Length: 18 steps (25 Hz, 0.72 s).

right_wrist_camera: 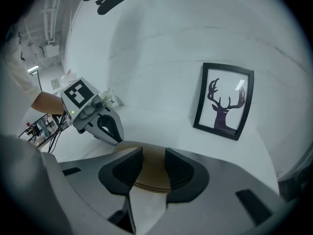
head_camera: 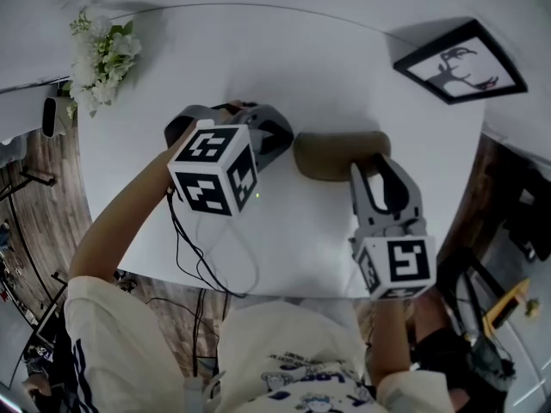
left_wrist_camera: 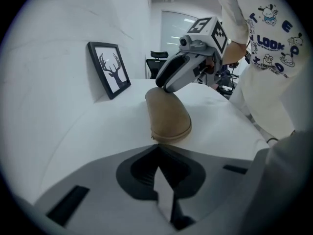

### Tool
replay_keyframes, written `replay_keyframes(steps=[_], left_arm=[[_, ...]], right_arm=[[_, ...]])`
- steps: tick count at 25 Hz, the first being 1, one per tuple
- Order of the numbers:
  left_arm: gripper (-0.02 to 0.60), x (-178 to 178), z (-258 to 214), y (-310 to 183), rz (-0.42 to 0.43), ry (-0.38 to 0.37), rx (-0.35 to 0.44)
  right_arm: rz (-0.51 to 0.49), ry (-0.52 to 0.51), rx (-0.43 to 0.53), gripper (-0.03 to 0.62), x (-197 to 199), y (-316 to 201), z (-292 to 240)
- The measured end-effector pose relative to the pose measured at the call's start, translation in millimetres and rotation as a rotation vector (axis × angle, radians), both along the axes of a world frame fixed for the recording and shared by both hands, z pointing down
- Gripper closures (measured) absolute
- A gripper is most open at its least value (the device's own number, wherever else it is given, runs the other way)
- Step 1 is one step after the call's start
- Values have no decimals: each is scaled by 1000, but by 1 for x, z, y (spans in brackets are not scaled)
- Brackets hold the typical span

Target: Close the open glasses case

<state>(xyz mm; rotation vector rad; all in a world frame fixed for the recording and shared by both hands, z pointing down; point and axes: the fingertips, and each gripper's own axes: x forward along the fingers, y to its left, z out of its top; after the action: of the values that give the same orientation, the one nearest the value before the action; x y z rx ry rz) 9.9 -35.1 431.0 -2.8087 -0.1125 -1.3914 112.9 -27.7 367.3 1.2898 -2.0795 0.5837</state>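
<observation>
Left gripper (head_camera: pixel 277 138): jaws fully together, nothing between them. In its own view the closed tips (left_wrist_camera: pixel 156 150) sit just short of the near rounded end of the glasses case (left_wrist_camera: pixel 168 114). I can't tell whether they touch it or stop just clear.

Right gripper (head_camera: pixel 372 165): jaws part-way open and set over the opposite end of the case. In its own view (right_wrist_camera: pixel 154 156) the tan body (right_wrist_camera: pixel 152 170) fills the gap between the two ribbed pads, which bear on it from either side (a clamp on the end, not a loose straddle). The rest of the case runs out past the left-hand pad toward the other gripper (right_wrist_camera: pixel 110 129).

Glasses case (head_camera: pixel 331 153): tan, oblong, lying flat near the middle of the white table (head_camera: pixel 344 58). In the head view its long axis runs left to right, with one rounded end at each gripper. From the left gripper view it points away toward the right gripper (left_wrist_camera: pixel 165 86). The lid sits down on the base, and only a thin seam line shows round the end.

Surroundings: the framed deer silhouette (head_camera: pixel 461 61) leans at the table's far right corner, well apart from the case. The white flowers (head_camera: pixel 99 54) are at the far left corner.
</observation>
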Motion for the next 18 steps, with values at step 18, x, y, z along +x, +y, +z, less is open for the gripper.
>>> replay_keyframes(steps=[18], left_arm=[[583, -7, 2, 4, -99, 6, 27]], right_arm=[[-213, 12, 36, 391, -47, -11, -19]])
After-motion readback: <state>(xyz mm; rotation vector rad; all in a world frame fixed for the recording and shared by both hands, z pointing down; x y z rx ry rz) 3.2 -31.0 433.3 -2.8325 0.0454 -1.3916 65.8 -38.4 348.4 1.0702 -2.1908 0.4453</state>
